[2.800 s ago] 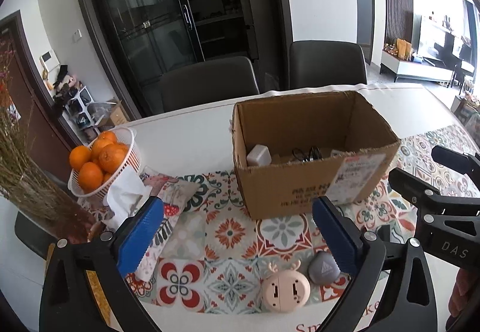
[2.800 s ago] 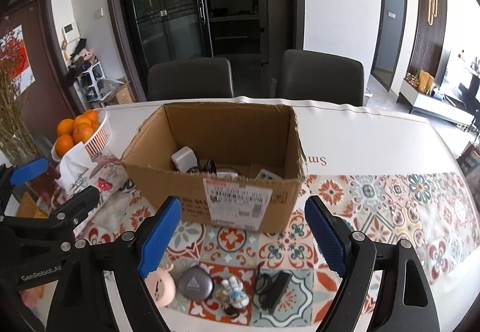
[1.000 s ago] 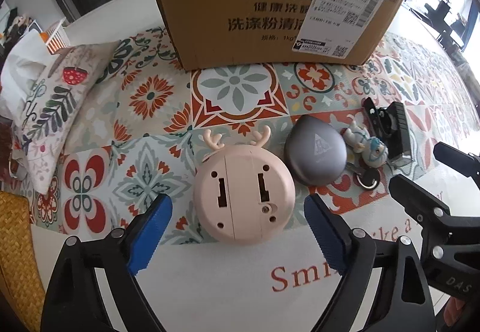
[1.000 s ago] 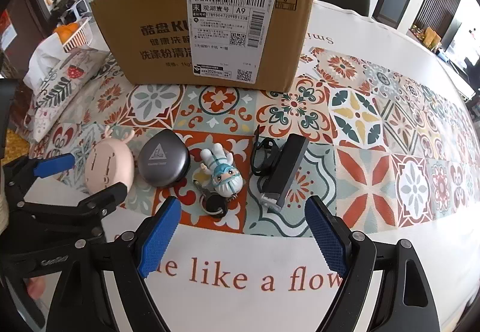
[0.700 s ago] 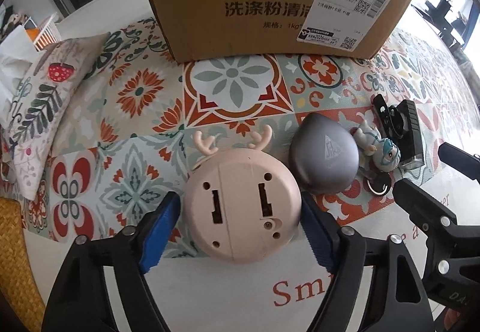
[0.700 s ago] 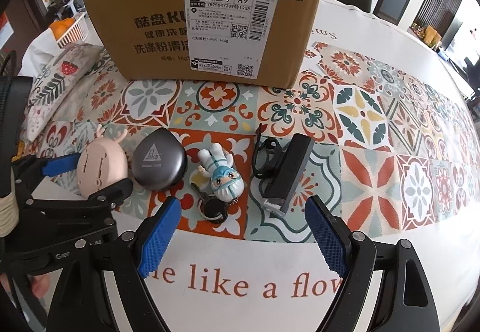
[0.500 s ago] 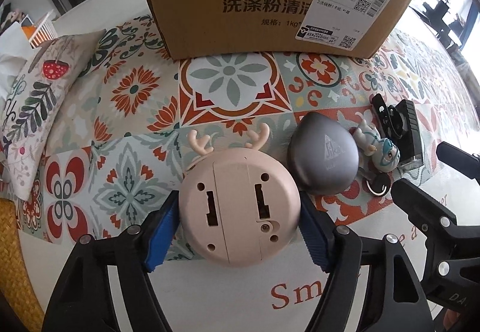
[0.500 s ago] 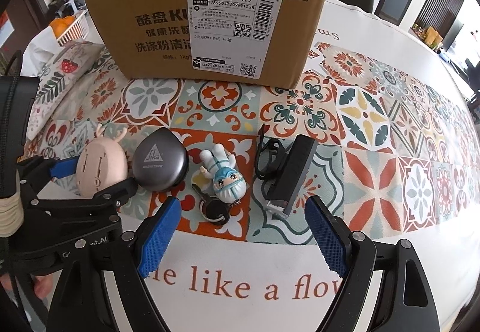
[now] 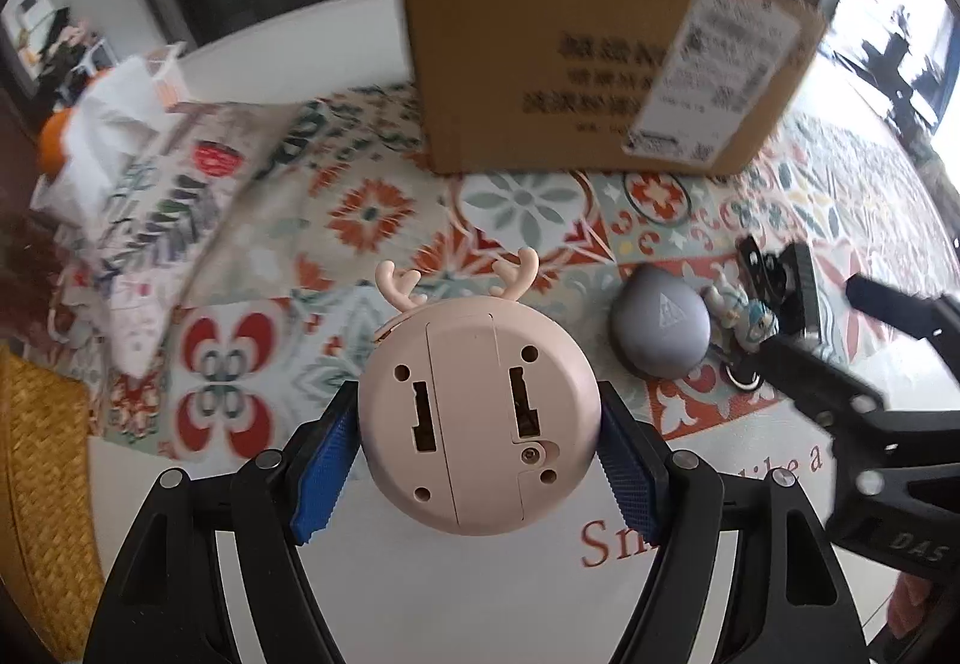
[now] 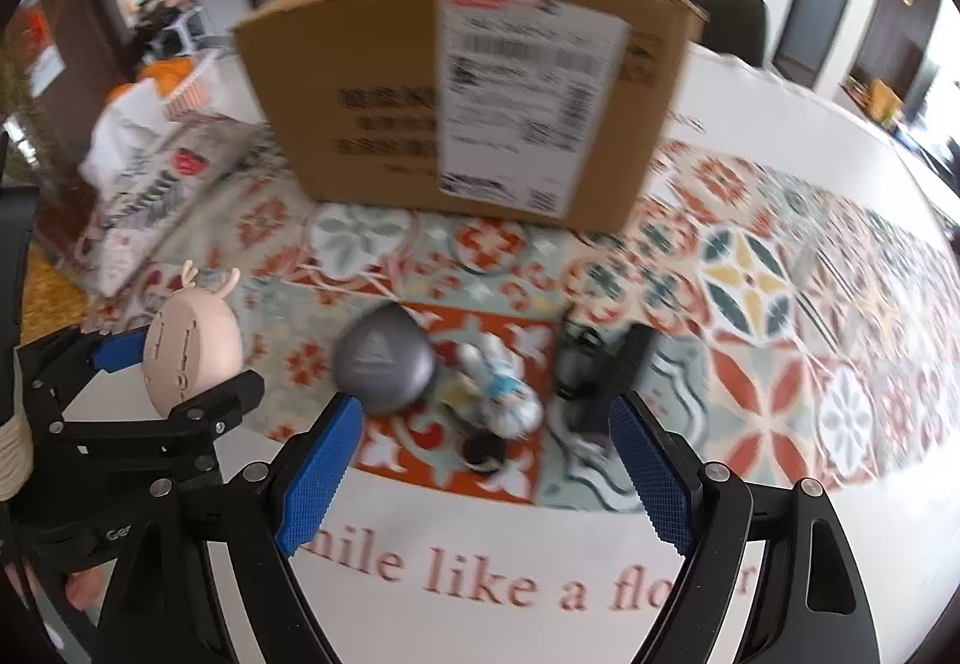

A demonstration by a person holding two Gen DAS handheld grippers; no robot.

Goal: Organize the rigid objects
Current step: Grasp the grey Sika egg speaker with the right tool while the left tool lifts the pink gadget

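A round pink gadget with small antlers (image 9: 480,418) sits between the blue pads of my left gripper (image 9: 479,457), which is shut on it and holds it just above the table. From the right wrist, the pink gadget (image 10: 192,358) and left gripper (image 10: 180,370) show at far left. My right gripper (image 10: 486,460) stands open above a small figurine (image 10: 504,394). A grey teardrop case (image 10: 384,364) lies to the figurine's left and a black device (image 10: 606,376) to its right. The cardboard box (image 10: 468,106) stands behind them, its inside hidden.
A patterned runner (image 9: 372,208) covers the table middle, with white cloth bearing red lettering (image 10: 480,574) at the near edge. A floral pouch with tissues (image 9: 162,184) lies left of the box (image 9: 588,64), and a woven mat (image 9: 42,472) is at far left.
My left jaws have closed onto the pink gadget and raised it off the runner, away from the grey case. The right gripper has stayed open over the figurine.
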